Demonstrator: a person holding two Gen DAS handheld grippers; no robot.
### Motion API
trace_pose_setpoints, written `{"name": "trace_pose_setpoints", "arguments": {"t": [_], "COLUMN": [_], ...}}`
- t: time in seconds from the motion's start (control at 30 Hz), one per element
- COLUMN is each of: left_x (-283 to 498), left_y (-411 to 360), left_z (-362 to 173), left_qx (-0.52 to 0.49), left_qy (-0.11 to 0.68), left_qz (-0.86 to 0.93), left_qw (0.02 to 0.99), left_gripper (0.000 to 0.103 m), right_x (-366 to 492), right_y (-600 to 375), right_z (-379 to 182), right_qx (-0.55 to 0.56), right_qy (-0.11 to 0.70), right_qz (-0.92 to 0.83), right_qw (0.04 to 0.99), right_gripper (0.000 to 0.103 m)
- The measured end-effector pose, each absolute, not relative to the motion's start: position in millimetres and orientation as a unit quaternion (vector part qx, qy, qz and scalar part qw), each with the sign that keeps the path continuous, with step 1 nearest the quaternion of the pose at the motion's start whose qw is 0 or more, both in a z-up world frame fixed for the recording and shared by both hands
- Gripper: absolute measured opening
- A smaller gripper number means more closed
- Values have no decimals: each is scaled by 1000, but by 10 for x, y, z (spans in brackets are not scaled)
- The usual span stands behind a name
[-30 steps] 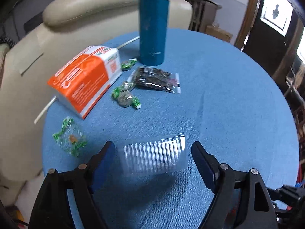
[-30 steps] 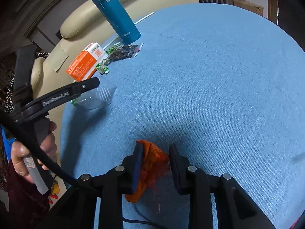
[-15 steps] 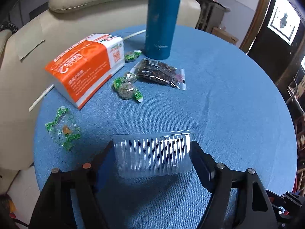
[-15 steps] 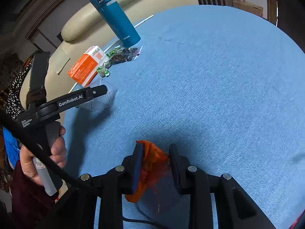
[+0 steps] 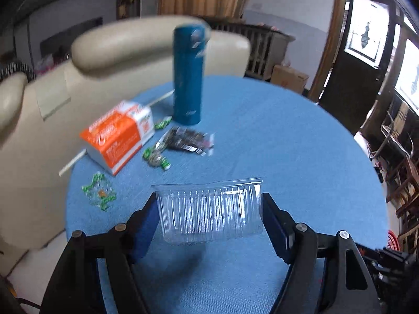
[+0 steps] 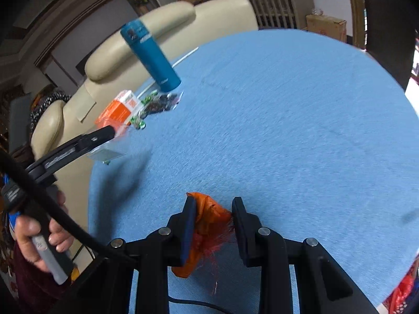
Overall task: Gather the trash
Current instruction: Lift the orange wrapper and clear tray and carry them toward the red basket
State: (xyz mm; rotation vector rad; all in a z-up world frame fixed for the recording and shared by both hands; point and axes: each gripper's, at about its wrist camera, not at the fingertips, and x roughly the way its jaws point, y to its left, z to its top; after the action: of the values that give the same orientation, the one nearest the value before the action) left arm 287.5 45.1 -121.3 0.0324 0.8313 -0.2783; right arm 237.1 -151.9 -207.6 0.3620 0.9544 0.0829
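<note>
My left gripper is shut on a clear ribbed plastic tray and holds it above the blue round table. The tray also shows in the right wrist view, lifted at the table's left edge. My right gripper is shut on an orange plastic bag low over the near side of the table. Green candy wrappers, more wrappers and a dark snack packet lie on the table's far left.
A tall teal flask stands at the far side, beside an orange and white carton. A cream armchair stands behind the table. A white straw lies at the table's left edge.
My left gripper closed on the clear tray and lifted it off the table. The view tilted upward. My right gripper kept its hold on the orange bag.
</note>
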Motion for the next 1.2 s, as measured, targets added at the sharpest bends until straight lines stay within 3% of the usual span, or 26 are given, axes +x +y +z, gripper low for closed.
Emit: {"name": "trace_pose_setpoints", "arguments": {"t": [0.47, 1.2], "left_x": [1856, 992], "left_y": [-244, -1025], "left_z": [-460, -141], "left_qx": [87, 125], "left_qy": [295, 242], "left_qz": [-190, -282], "left_qw": [932, 920], "left_gripper": [76, 76], "right_x": [1530, 326], "right_y": [-2308, -3320], "right_z": [-1363, -864], "right_qx": [199, 263], "right_qy": [354, 244], "right_qz": [-34, -130], "right_qw": [913, 924], "right_gripper": [30, 30]}}
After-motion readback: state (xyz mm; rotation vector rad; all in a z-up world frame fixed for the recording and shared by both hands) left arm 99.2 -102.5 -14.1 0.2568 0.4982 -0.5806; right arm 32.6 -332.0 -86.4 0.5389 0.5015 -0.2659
